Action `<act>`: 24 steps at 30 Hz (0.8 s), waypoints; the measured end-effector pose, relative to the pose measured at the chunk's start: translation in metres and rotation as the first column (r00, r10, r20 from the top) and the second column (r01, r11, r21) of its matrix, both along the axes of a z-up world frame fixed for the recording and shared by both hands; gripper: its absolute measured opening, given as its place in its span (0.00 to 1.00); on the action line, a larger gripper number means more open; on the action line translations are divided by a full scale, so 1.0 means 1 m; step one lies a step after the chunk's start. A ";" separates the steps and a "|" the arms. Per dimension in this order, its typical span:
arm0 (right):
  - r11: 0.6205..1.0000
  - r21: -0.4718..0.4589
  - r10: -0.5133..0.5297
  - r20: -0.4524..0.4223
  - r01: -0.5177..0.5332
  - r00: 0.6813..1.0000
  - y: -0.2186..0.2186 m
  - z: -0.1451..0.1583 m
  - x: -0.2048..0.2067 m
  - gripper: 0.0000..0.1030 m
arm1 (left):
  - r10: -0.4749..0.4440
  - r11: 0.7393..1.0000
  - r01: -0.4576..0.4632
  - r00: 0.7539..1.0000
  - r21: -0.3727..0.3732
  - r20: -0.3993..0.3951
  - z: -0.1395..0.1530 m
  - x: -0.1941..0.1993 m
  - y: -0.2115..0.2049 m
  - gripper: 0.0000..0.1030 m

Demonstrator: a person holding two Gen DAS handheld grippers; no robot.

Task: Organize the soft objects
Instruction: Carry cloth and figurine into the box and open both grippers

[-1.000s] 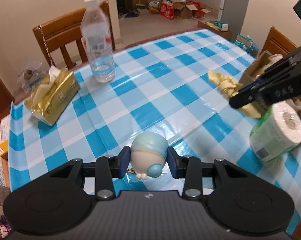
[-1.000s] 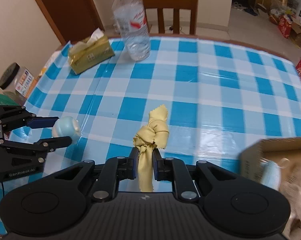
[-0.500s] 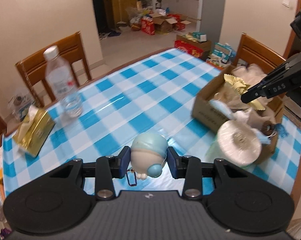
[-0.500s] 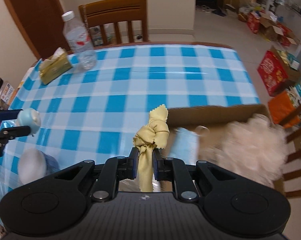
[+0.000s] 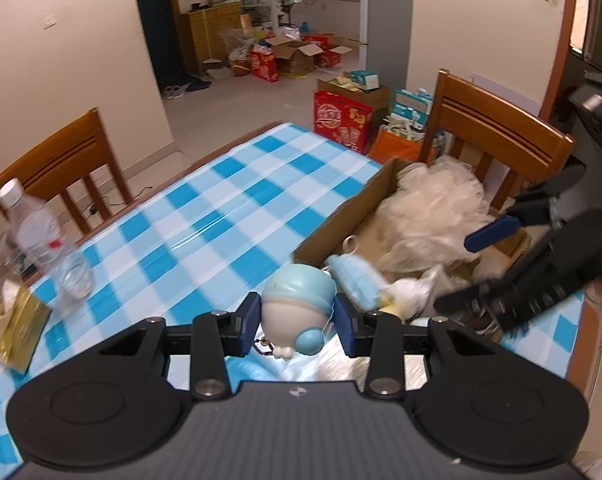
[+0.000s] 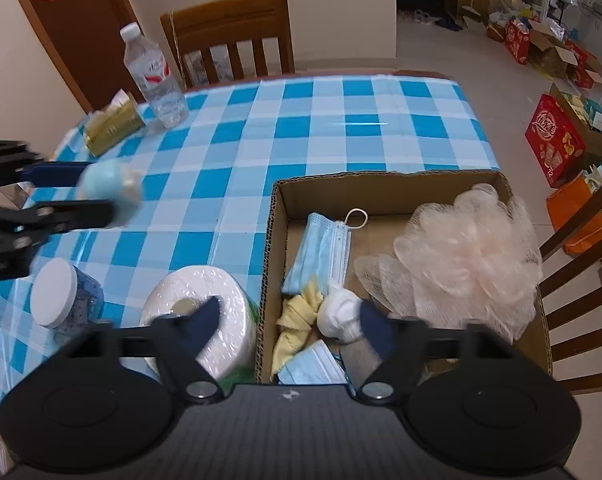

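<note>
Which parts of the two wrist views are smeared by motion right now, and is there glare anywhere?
Left wrist view: the right hand-held gripper is smeared, the water bottle ghosted. Right wrist view: its own fingertips blur as the jaws open, the blue toy is streaked, and a glare stripe crosses the tablecloth.

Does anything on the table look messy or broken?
Nothing looks broken or spilled. The water bottle stands upright beside the tissue pack. The soft things sit loose in the cardboard box: face masks, yellow cloth, mesh sponge.
</note>
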State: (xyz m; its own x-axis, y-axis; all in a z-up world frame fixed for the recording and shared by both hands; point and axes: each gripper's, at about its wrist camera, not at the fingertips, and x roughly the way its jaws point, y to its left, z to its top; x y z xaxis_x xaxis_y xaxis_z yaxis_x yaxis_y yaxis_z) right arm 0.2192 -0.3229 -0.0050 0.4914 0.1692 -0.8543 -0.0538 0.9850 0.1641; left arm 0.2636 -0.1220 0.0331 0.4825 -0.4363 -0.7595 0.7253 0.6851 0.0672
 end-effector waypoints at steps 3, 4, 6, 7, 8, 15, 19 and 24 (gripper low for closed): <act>1.000 0.020 -0.007 0.015 0.007 1.000 -0.014 0.000 -0.014 0.87 | -0.023 1.000 0.023 1.000 0.004 -0.007 -0.003 0.001 -0.027 0.37; 1.000 0.023 -0.014 0.016 0.013 1.000 -0.018 0.000 -0.018 0.89 | -0.029 1.000 0.029 1.000 0.005 -0.009 -0.004 0.002 -0.036 0.38; 0.999 0.026 -0.022 0.022 0.021 1.000 -0.025 0.000 -0.025 0.91 | -0.042 0.999 0.042 0.999 0.003 -0.016 -0.006 0.005 -0.054 0.38; 1.000 0.020 -0.025 0.027 0.025 0.999 -0.028 0.000 -0.029 0.91 | -0.049 0.999 0.049 0.999 0.003 -0.020 -0.008 0.007 -0.063 0.38; 1.000 0.011 -0.027 0.033 0.026 0.999 -0.031 0.000 -0.033 0.91 | -0.055 0.998 0.055 0.998 0.003 -0.023 -0.010 0.009 -0.072 0.38; 0.998 -0.032 -0.047 0.076 0.049 0.996 -0.047 0.003 -0.048 0.92 | -0.054 0.998 0.053 0.998 -0.021 -0.019 -0.023 0.026 -0.124 0.68; 0.996 -0.042 -0.073 0.090 0.077 0.993 -0.056 0.003 -0.050 0.96 | -0.004 0.999 0.006 0.999 -0.036 0.036 -0.022 0.022 -0.128 0.91; 0.991 -0.046 -0.118 0.084 0.122 0.989 -0.062 0.000 -0.048 1.00 | 0.076 0.997 -0.073 0.992 -0.026 0.105 -0.011 0.007 -0.111 0.96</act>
State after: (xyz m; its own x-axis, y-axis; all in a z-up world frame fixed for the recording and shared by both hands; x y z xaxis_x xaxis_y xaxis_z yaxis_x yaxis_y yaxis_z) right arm 0.1716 -0.3845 -0.0050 0.5732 0.0623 -0.8170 0.0545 0.9920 0.1138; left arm 0.2704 -0.2334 0.0222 0.5913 -0.4124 -0.6930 0.6620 0.7390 0.1250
